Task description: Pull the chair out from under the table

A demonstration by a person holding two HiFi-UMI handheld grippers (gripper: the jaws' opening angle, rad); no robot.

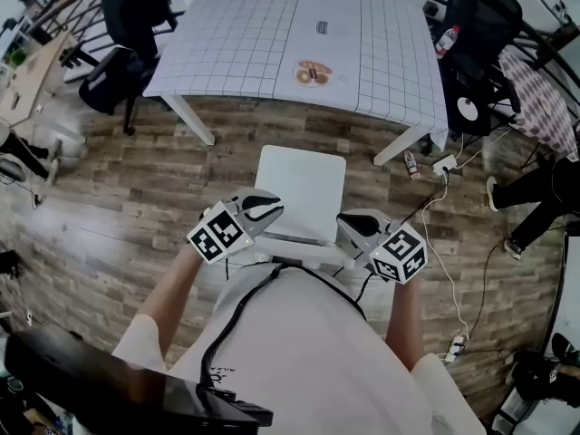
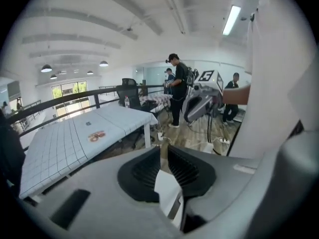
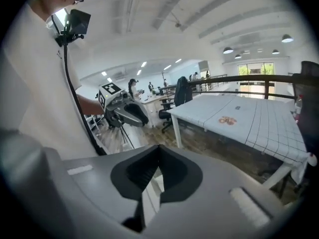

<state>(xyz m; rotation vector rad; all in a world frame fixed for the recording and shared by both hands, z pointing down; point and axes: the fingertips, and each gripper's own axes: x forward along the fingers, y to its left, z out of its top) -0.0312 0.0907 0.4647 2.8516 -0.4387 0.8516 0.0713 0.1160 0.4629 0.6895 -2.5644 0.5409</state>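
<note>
The white chair stands out on the wood floor, apart from the grid-patterned table, its back toward me. Both grippers hover over the chair's back edge, touching nothing. My left gripper has its jaws nearly together with a thin gap; only a bit of the chair far below shows through it. My right gripper has its jaws shut with nothing in them, a strip of the chair showing below. Each gripper appears in the other's view: the right gripper, the left gripper.
A round printed mark lies on the table. Black office chairs stand at the far left and far right. Cables and a power strip lie on the floor at right, near a person's legs.
</note>
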